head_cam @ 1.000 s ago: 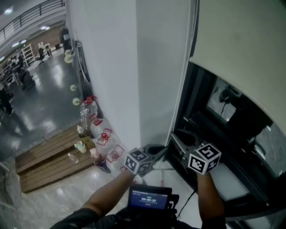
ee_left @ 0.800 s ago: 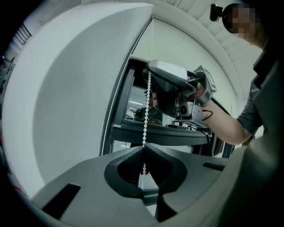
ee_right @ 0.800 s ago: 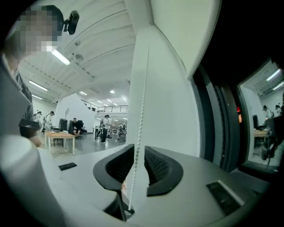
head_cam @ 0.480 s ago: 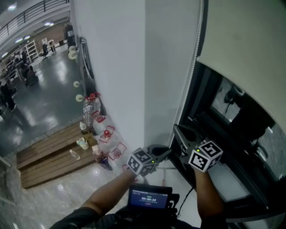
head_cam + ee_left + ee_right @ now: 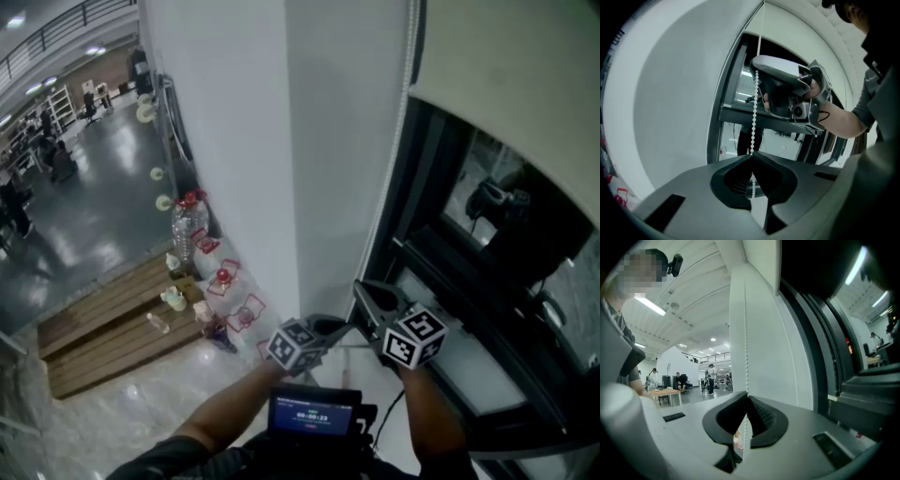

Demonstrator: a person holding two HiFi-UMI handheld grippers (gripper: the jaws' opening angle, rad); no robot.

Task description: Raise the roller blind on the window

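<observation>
A: Firstly, the head view. Where does the roller blind (image 5: 506, 66) stand?

B: Its lower edge runs slantwise across the upper right. It covers the top of the window (image 5: 441, 272), and dark glass shows below it. The bead chain (image 5: 386, 202) hangs along the edge of the white pillar (image 5: 281, 141), down to both tools. The left gripper (image 5: 349, 324) and the right gripper (image 5: 360, 287) meet at the chain, right tip above left. The state of the jaws cannot be read from this view.

A: Left gripper view?

B: The jaws are together, clenched on the bead chain. The beads pass between the tips and run on through the hollow behind them. Only this view shows the right gripper from the side, higher up on the chain, with the person's hand (image 5: 815, 91) round its grip.

A: Right gripper view?

B: Its jaws have just been closing and now pinch the chain, which rises straight against the pillar. Only this view shows the hall behind, with people (image 5: 678, 380) under ceiling lights.

A: Anything confined to the head view?

B: Water bottles (image 5: 190, 225) with red caps and wooden pallets (image 5: 112, 328) at the pillar's foot, and a small screen (image 5: 314, 412) at the person's chest.
</observation>
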